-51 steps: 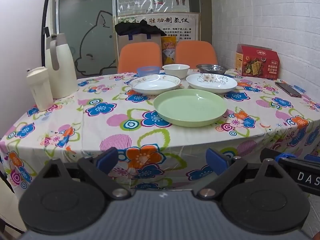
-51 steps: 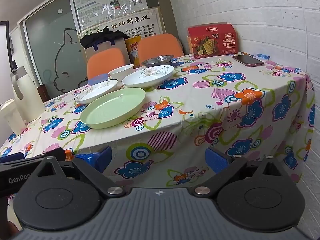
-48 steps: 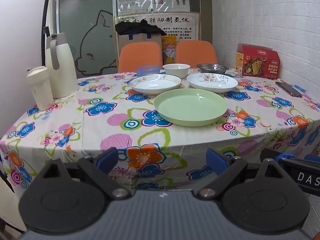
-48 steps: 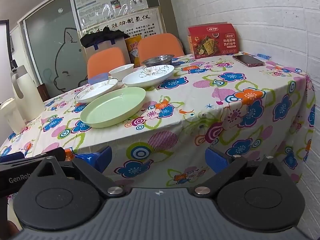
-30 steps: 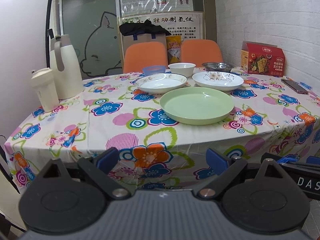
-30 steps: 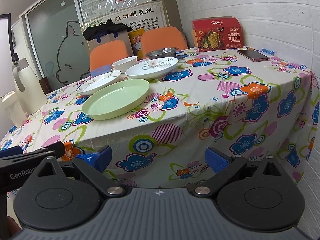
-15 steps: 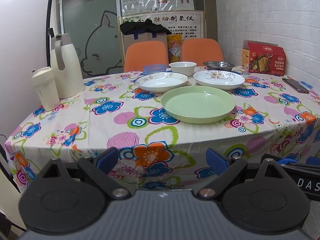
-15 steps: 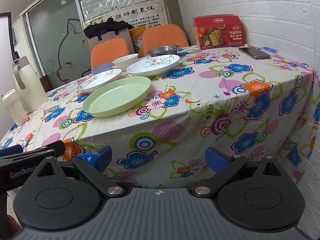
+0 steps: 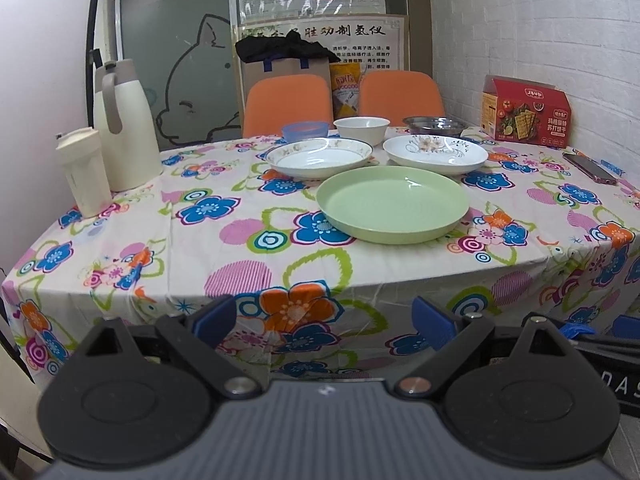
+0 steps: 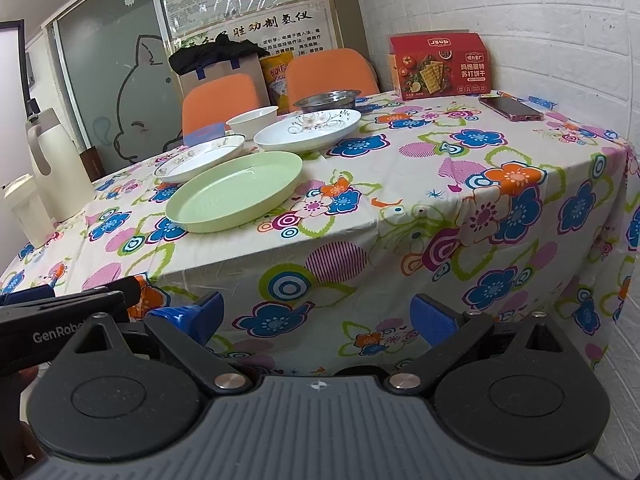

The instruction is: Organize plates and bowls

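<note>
Left wrist view: left gripper (image 9: 324, 322) sits low, off the near edge of the bench (image 9: 200, 248), jaws spread wide, nothing held. Right gripper (image 10: 316, 316) likewise: jaws wide open, empty, level with the cloth overhang. Both look staged for approach, no dish touched yet.

Layout reads as unsorted. Green plate (image 9: 392, 203) is nearest and lies alone, so it's the likely first pick or the stack base. Behind it, side by side, are a white plate with a patterned rim (image 9: 319, 157) on the left and a white plate with floral print (image 9: 435, 154) on the right; its far rim sits just in front of them. Back row: blue bowl (image 9: 305, 130), white bowl (image 9: 361, 125), metal bowl (image 9: 434, 123), lined up near the far edge by the orange chairs (image 9: 289, 100).

Materials:
- Green plate: matte, probably plastic, shallow with a raised lip, should be light.
- White plates: glossy glaze, look ceramic, shallow and wide, slippery under rubber pads.
- Blue bowl: translucent plastic. White bowl: ceramic-looking. Metal bowl: shiny, steel-like, low.
- Floral tablecloth drapes over the edge, creased; plates could drag it.

Clutter to avoid: cream jug (image 9: 124, 128) and tumbler (image 9: 84, 172) on the left, red cracker box (image 10: 438, 65) and phone (image 10: 511, 107) on the right, all well apart from the dishes.
</note>
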Tool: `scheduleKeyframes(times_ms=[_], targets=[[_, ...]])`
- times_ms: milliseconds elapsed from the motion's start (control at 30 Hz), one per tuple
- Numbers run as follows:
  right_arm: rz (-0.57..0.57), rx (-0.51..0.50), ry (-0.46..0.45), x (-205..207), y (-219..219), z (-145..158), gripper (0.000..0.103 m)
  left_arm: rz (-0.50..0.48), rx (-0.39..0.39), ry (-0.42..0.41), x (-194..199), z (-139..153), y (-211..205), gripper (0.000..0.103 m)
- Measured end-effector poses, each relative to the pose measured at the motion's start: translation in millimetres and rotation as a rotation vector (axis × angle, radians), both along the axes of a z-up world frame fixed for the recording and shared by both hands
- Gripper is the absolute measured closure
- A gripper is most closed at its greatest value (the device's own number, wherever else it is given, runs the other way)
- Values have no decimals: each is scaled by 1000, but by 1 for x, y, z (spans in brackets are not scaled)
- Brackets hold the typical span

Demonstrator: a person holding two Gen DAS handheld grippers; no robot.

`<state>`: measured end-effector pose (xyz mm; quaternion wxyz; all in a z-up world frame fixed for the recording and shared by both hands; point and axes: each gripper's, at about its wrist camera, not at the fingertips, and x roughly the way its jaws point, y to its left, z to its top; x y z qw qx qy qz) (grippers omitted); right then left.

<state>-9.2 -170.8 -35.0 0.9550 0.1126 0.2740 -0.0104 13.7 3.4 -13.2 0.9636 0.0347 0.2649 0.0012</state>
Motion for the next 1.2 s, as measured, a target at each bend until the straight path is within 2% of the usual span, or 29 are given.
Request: scheduleKeyframes(times_ms=[433, 733, 1067, 1200], targets=[[-21, 20, 4, 1, -12, -4, 15, -44, -14, 66, 12, -10, -11, 9], [-6, 0, 0, 0, -7, -1, 15, -39, -6, 66, 15, -9, -8, 9], [-43, -44, 30, 16, -10, 4, 15, -48, 9, 81, 48, -1, -4, 9], [-18, -38, 15, 35, -8, 18, 15, -50, -3, 97, 68, 5, 3, 9]])
